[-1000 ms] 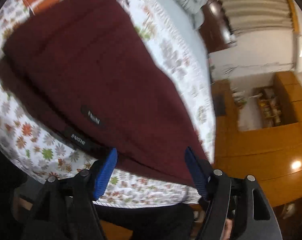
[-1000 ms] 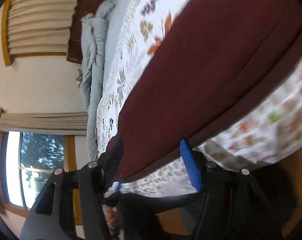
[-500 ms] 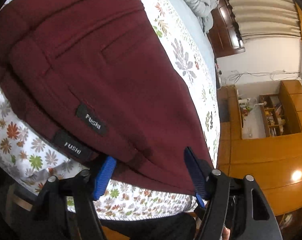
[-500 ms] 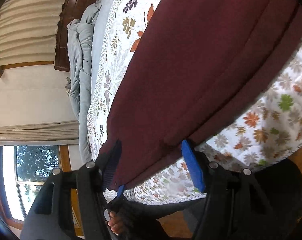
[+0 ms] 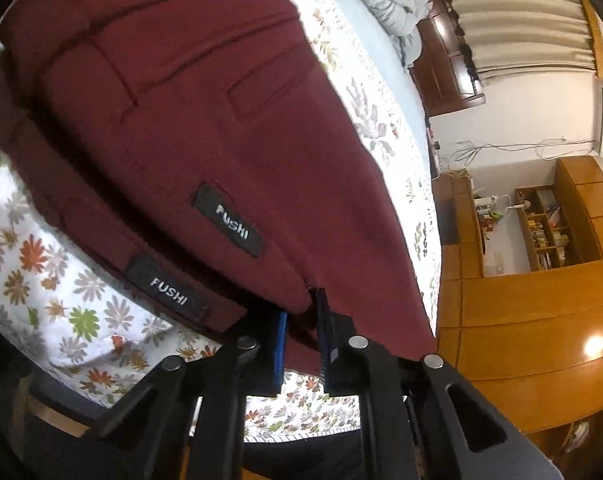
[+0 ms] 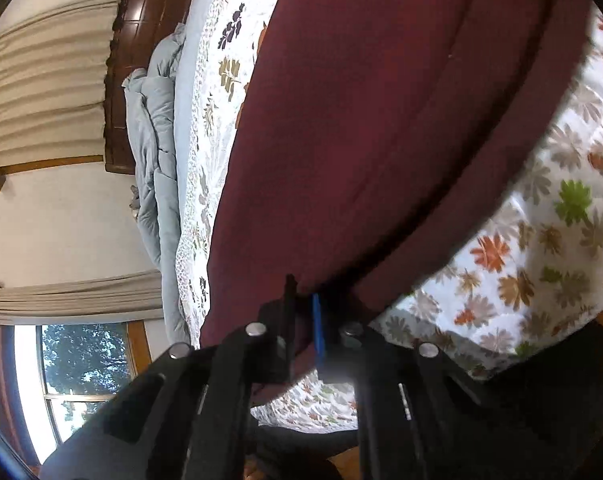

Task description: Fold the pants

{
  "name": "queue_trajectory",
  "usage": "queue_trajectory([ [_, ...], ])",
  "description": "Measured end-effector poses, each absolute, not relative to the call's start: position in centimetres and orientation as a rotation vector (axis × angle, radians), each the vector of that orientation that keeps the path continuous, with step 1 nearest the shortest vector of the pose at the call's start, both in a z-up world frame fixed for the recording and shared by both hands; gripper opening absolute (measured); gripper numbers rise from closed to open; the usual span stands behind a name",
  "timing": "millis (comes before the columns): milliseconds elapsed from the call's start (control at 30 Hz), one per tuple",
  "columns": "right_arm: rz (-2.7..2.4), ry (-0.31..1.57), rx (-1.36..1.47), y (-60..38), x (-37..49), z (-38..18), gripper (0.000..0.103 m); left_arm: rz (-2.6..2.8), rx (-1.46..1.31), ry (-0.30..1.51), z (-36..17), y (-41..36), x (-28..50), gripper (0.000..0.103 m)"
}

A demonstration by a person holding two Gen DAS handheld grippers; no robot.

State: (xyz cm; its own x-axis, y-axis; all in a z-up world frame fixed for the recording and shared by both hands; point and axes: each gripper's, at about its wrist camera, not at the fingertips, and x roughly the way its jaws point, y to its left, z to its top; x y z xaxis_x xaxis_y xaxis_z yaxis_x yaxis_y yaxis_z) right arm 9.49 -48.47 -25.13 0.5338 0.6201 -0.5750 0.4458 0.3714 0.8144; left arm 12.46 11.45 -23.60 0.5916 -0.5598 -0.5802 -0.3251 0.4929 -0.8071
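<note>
Dark red pants lie folded in layers on a floral bedspread, with two black "FUSHI" labels near the front edge. My left gripper is shut on the near edge of the pants, next to the labels. In the right wrist view the same pants stretch away across the bed. My right gripper is shut on their near edge, the cloth pinched between the blue pads.
A crumpled grey duvet lies at the head of the bed by a dark wooden headboard. Wooden cabinets and shelves stand past the bed's side. A window and curtains are on the other side.
Both grippers have gone from wide open around the pants' near edge to shut on it. The views have moved in closer to the cloth.
</note>
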Motion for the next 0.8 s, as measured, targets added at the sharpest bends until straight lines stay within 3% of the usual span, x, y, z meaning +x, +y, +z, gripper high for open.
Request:
queue_trajectory([
  [267, 0.160, 1.028, 1.225, -48.2, 7.9, -22.8, 0.006, -0.175, -1.110, 0.955, -22.2, 11.3, 10.8, 0.011],
  [400, 0.125, 1.078, 1.190, -48.0, 9.1, -24.4, 0.007, -0.145, -1.106, 0.978, -23.9, 11.6, 10.9, 0.010],
  [600, 0.151, 1.080, 1.269, -50.0, 8.6, -24.5, 0.023, -0.170, -1.144, 1.034, -24.7, 11.9, 10.9, 0.014],
  [733, 0.007, 0.942, 1.327, -56.8, 5.8, -23.1, 0.032, -0.257, -1.011, 1.009, -20.9, 10.4, 10.1, 0.051],
  [800, -0.024, 0.888, 1.393, -59.2, 5.0, -23.4, 0.034, -0.312, -0.962, 0.984, -19.6, 9.6, 10.6, 0.057],
])
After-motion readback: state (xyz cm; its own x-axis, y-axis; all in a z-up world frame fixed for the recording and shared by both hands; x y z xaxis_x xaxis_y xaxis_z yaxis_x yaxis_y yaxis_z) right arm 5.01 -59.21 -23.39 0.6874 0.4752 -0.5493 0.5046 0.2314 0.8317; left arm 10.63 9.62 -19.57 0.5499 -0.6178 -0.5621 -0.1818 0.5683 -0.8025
